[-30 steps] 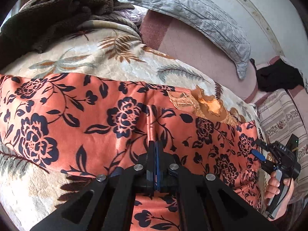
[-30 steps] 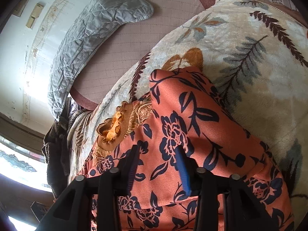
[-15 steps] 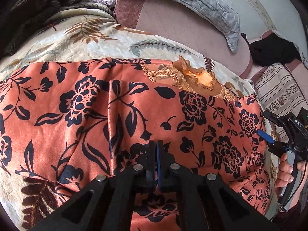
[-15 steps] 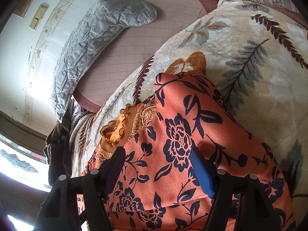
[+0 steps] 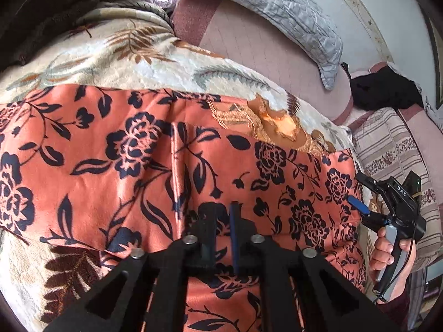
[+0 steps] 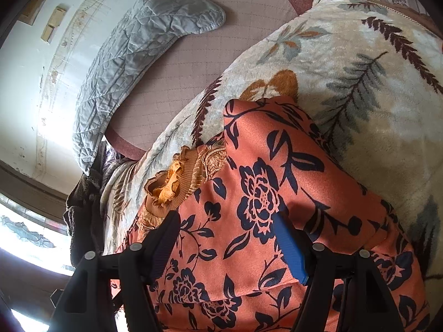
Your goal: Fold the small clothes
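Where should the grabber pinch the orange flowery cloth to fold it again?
Probably the folded corner of the orange flowery cloth, coming from the leaf blanket side: its edge stands raised there, so a finger could slip under.

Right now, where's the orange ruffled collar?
The orange ruffled collar sits at the floral garment's far edge on the leaf-print blanket, left of centre in the right wrist view, beyond the left jaw.
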A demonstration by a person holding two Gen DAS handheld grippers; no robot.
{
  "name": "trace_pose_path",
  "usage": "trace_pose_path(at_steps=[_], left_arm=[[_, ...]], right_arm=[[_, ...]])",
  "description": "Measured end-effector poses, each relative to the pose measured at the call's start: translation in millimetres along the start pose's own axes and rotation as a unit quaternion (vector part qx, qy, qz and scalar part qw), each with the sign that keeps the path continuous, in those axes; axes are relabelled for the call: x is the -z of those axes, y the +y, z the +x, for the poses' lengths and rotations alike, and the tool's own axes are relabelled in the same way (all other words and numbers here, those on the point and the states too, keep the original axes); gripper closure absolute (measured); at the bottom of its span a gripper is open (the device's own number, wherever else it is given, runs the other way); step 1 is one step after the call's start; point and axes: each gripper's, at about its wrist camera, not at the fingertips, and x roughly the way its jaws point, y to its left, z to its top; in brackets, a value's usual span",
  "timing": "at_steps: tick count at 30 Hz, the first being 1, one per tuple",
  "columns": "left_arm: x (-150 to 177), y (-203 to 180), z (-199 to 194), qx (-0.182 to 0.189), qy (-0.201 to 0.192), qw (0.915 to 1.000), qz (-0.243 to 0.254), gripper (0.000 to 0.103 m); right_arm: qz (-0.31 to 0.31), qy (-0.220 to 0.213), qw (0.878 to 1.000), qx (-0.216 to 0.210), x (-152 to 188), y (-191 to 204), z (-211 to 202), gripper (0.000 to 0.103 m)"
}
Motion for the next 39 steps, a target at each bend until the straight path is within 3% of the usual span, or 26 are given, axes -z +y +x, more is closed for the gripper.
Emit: trace_pose_path(at_steps=[1, 2, 6, 8, 10, 11, 16, 19, 25, 28, 30, 31, 32, 34, 35, 39], left_arm=[[1.8, -1.8, 5.1, 0.005, 0.016, 0.9999, 0.001, 0.058], [3.8, -2.6, 8.1, 0.011, 0.023, 0.9997, -0.001, 0.052], [5.7, 2.2, 10.2, 0.026, 0.019, 0.9994, -0.014, 0.052], [4.0, 10.9, 14.5, 0.022, 0.019, 0.9991, -0.032, 0.068], [2.9, 16.4, 17.8, 0.004, 0.018, 0.999, -0.042, 0.095], [2.2, 18.3, 17.7, -0.001, 0.012, 0.9989, -0.045, 0.098], [0.9, 13.9, 22.5, -0.031, -0.013, 0.999, -0.028, 0.103], [0.5, 5.3, 12.7, -0.043, -0.048, 0.9979, -0.01, 0.103], [-4.5, 5.3, -23.3, -0.054, -0.1, 0.9935, -0.009, 0.103], [-6.1, 12.3, -22.9, -0.043, -0.087, 0.9952, -0.013, 0.103], [-4.4, 14.3, -13.1, -0.037, -0.066, 0.997, -0.018, 0.103], [-3.6, 13.6, -7.7, -0.037, -0.056, 0.9975, -0.021, 0.103], [-2.4, 13.2, -2.1, -0.037, -0.044, 0.998, -0.025, 0.103], [-0.2, 12.5, 10.9, -0.024, -0.012, 0.9992, -0.031, 0.091], [1.3, 11.3, 15.0, -0.021, -0.007, 0.9993, -0.031, 0.09], [4.1, 1.7, 14.8, -0.041, -0.024, 0.9989, -0.005, 0.09]], right_arm=[[-0.001, 0.0, 1.0, 0.001, 1.1, 0.8, 0.5, 0.03], [-0.002, 0.0, 1.0, 0.002, 1.2, 0.6, 0.6, 0.03], [0.006, -0.004, 1.0, 0.001, -1.7, -4.2, -0.5, 0.03], [0.01, -0.004, 1.0, 0.001, -3.3, -7.4, -0.1, 0.03], [0.013, -0.002, 1.0, -0.001, -4.1, -10.0, 1.4, 0.03], [0.013, -0.001, 1.0, -0.001, -4.5, -11.2, 2.3, 0.03], [0.008, 0.003, 1.0, 0.003, -5.7, -10.0, 8.4, 0.03], [0.008, -0.007, 1.0, 0.004, -7.0, -8.9, 6.0, 0.033], [0.026, -0.067, 0.997, -0.009, -19.7, -18.6, -22.2, 0.033], [0.025, -0.103, 0.994, -0.015, -24.2, -21.1, -33.9, 0.033], [0.028, -0.092, 0.995, -0.011, -26.3, -24.0, -27.0, 0.054], [0.032, -0.077, 0.997, -0.002, -27.2, -26.7, -19.0, 0.073], [0.036, -0.06, 0.997, 0.013, -26.9, -32.2, -10.7, 0.074], [0.043, -0.004, 0.997, 0.057, -22.5, -41.9, 15.7, 0.074], [0.053, 0.025, 0.996, 0.063, -19.8, -48.1, 27.5, 0.075], [0.058, 0.015, 0.998, 0.034, -20.3, -39.3, 14.2, 0.075]])
